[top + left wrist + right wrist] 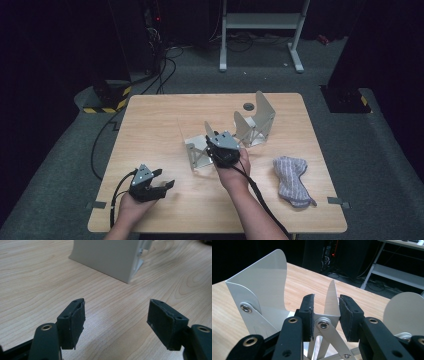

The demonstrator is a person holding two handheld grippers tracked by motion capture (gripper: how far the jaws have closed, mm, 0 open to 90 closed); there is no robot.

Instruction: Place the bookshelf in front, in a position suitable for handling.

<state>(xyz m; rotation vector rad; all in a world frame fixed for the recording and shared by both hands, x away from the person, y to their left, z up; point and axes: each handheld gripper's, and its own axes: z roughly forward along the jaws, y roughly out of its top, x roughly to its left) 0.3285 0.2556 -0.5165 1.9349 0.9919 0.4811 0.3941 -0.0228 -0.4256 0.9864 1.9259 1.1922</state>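
Two pale metal folding racks stand on the wooden table: a near one at the middle and a far one behind it to the right. My right gripper is at the near rack. Its pads are closed on a thin upright plate of that rack, seen edge-on between them. The rack's broad curved panel rises to the left. My left gripper rests low at the table's front left, open, with bare wood between its pads. One rack panel stands ahead of it.
A grey striped cloth lies crumpled at the table's right front. A round hole sits near the far edge. Beyond the table are a white frame stand and cables on the dark floor.
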